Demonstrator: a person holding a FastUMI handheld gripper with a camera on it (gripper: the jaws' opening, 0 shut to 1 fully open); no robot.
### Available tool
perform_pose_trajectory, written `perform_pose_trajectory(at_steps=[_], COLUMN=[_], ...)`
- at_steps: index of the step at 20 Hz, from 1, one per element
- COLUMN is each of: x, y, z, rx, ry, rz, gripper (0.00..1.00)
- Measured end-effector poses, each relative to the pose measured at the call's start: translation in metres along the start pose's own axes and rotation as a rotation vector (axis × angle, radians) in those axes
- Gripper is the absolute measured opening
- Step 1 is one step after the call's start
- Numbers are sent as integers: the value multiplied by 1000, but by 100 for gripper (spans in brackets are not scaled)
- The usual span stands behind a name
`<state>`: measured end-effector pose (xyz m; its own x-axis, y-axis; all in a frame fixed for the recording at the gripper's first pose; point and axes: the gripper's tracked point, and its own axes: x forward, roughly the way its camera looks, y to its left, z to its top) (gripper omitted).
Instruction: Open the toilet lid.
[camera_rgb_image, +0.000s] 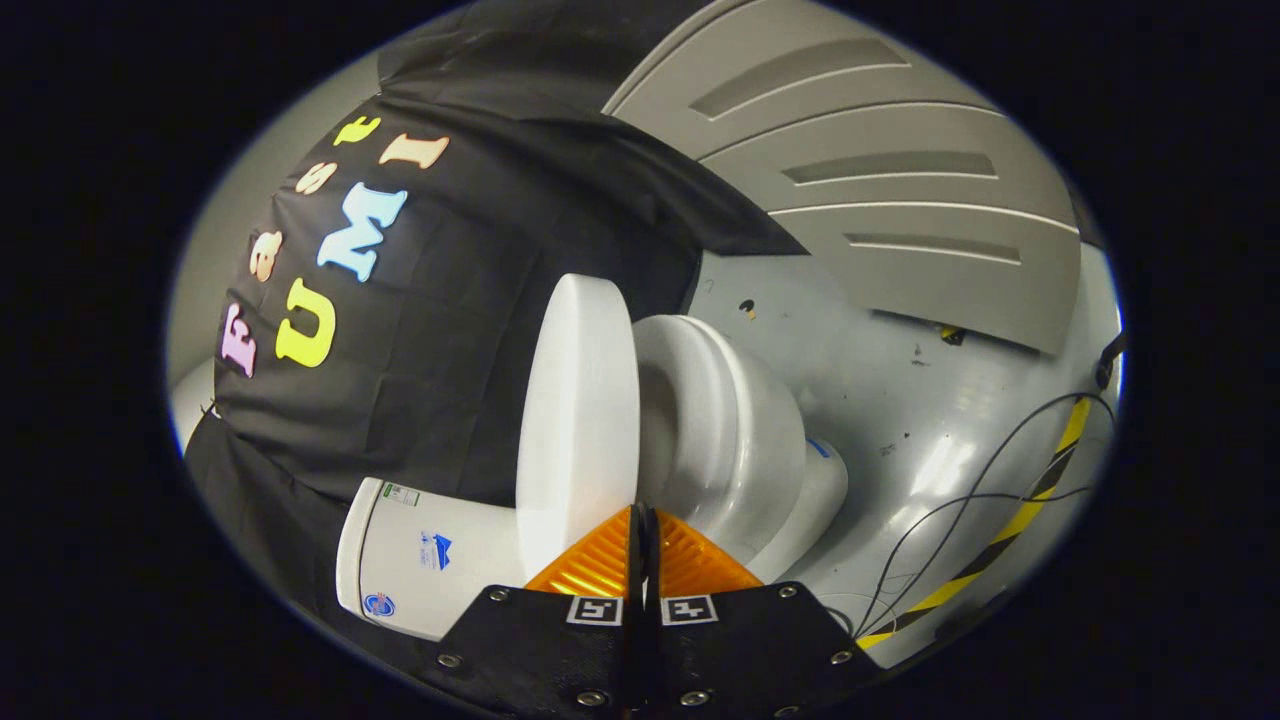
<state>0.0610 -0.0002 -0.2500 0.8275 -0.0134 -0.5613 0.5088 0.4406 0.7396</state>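
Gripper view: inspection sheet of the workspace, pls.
Surface: grey floor, scuffed, glare patch.
Job's things: toilet seen rolled sideways; lid raised clear of the bowl, lying between bowl and tank.
Clutter: small dark marks on the floor; nothing else seen.
Grippers: hand-held gripper fingers together just short of the lid's edge, nothing between them.
Cables: thin black cables looping over the floor near the striped tape.
Surroundings: black cloth wall behind the toilet; grey louvred panel beyond.
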Motion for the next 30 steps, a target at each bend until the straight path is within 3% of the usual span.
perform_pose_trajectory(at_steps=[7,30], x=[-18,-54], y=[34,144], z=[7,-5], rx=[-87,-581], ry=[-31,-117], rz=[20,-12], gripper=[0,0])
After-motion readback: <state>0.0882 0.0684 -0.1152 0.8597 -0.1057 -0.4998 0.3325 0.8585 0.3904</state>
